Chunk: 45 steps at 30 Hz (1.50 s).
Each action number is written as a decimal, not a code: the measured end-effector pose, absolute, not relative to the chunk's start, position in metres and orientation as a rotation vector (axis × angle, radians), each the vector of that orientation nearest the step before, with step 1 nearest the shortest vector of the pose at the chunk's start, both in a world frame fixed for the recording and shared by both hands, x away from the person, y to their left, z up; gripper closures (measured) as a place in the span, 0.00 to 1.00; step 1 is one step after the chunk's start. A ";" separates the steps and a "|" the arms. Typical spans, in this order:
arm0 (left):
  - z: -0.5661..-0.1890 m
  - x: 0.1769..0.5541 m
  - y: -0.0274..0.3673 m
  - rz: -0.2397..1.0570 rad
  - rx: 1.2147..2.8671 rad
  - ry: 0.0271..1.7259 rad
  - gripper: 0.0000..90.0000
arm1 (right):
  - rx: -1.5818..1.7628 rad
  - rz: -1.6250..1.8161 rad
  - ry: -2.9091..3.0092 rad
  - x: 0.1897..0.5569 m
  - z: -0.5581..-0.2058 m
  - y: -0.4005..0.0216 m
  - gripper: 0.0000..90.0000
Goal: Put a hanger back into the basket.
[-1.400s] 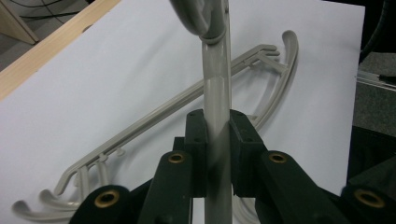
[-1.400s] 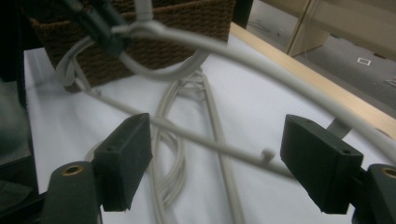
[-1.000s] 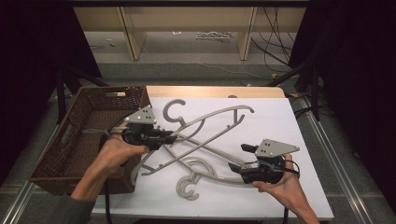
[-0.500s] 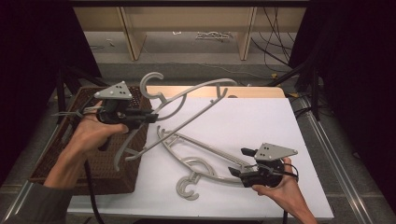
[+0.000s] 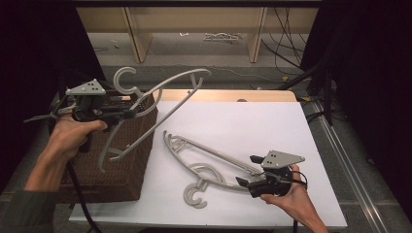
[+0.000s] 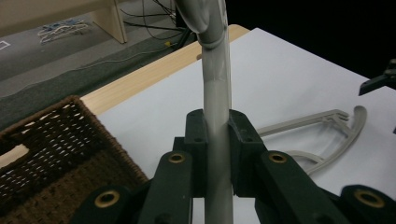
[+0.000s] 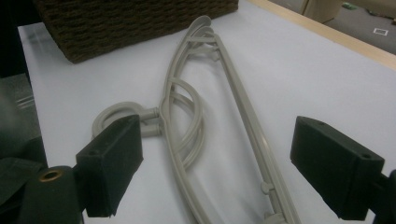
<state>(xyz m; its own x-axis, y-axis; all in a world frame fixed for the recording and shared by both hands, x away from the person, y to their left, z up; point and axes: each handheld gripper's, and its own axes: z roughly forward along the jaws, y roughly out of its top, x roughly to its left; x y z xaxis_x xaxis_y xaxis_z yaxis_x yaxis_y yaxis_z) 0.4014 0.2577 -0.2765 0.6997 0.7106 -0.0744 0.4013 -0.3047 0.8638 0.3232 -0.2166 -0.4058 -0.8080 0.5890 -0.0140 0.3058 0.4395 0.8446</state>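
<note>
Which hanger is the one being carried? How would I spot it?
Find the brown basket at the white table's left edge. Above it, the left gripper is shut on a grey hanger, hook pointing up. It is the raised one; the other hanger lies flat on the table near the open right gripper.

it looked like a lab recording bench: a white-topped table [image 5: 233, 121] ringed by black curtains [image 5: 364, 73], loose cables [image 5: 286, 29] on the floor, pale wooden shelving [image 5: 194, 29] behind.
</note>
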 end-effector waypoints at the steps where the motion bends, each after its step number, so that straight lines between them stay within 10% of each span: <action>1: -0.277 0.402 0.261 0.403 1.938 0.863 0.88 | 0.773 1.310 2.387 0.323 -0.406 -0.216 0.19; 45: -0.344 0.386 0.393 0.563 1.889 1.137 0.88 | 0.776 1.291 2.400 0.326 -0.411 -0.217 0.20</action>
